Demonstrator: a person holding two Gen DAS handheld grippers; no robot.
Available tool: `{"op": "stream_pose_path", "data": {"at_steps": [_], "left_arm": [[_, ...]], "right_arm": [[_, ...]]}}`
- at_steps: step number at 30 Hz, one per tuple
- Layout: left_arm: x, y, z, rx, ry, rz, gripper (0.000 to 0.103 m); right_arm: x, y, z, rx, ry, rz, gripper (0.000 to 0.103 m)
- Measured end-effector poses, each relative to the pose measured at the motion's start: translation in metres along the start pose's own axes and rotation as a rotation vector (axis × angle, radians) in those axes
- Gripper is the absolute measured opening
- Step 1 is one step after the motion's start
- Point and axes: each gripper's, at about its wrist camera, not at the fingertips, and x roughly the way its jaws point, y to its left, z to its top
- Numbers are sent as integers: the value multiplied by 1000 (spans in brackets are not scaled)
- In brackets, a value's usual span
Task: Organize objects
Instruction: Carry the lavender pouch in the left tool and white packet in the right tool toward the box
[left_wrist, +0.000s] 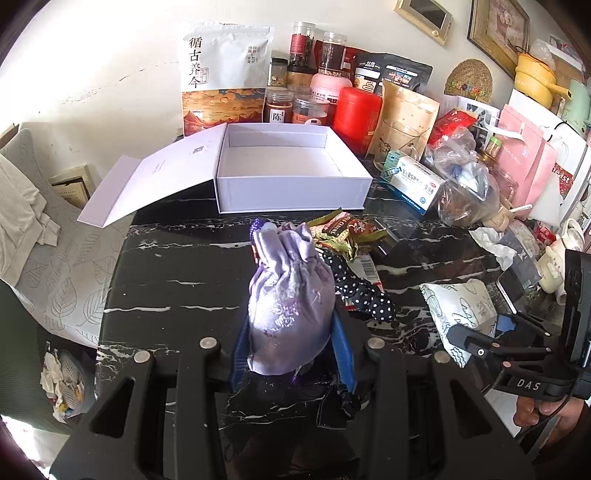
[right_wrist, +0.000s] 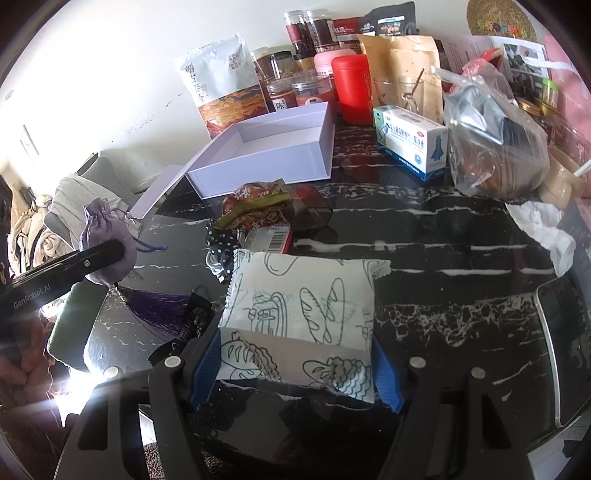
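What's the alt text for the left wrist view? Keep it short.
The left gripper is shut on a lilac satin drawstring pouch above a black marble table. Beyond it an empty white box sits open before jars and bags at the wall. The right gripper shows at right, by a printed packet.

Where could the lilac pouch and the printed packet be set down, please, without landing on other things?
The open white box has nothing inside it. Bare black marble lies left of the lilac pouch, before the box lid. In the right view, another bare strip runs between the printed packet and the medicine box. The wrapper pile and back rows are crowded.
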Motion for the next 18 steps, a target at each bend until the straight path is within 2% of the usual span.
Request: {"op": "stream_pose_path", "data": {"at_steps": [10, 18], "left_arm": [[-28, -8, 12, 37, -61, 41, 37], [-31, -12, 26, 43, -57, 12, 37]], "right_arm": [[-24, 20, 17, -104, -66, 7, 71], [-35, 31, 38, -165, -106, 11, 71]]}}
